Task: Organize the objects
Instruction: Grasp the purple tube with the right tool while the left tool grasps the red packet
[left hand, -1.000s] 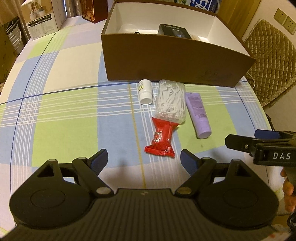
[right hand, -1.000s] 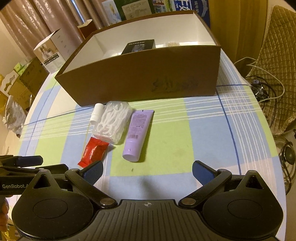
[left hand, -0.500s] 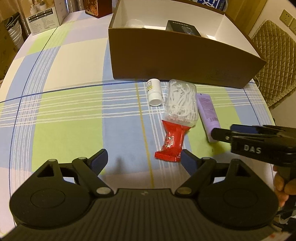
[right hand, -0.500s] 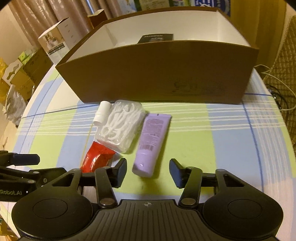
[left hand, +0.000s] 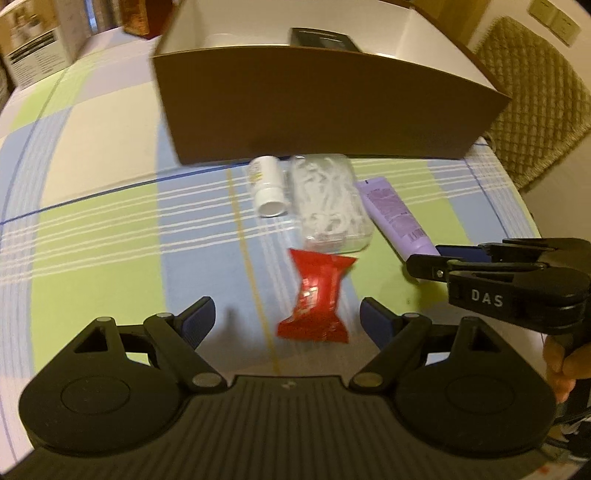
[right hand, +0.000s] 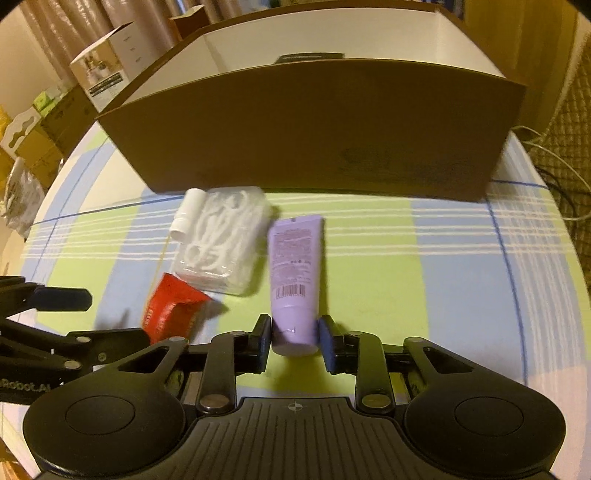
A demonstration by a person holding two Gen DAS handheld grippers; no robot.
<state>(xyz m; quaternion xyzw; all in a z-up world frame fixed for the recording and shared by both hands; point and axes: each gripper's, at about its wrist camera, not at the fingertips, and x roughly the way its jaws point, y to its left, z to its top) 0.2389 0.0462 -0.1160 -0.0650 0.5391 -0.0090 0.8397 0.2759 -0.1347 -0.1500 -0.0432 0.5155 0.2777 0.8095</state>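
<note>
Lilac tube pinched only at its cap end by the right gripper could droop or slip free, while the left gripper hangs spread.

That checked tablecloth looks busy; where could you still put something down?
Bare cloth lies left of the white bottle, and more right of the purple tube. It is crowded just before the cardboard box: bottle, floss-pick case, tube and red packet huddle together.

Warm yellowish light is falling across a table covered in a blue, green and cream plaid tablecloth — a quilted tan chair is standing at its right, brownish pleated curtains are hanging behind, and stacked cardboard boxes are crowding the left.
</note>
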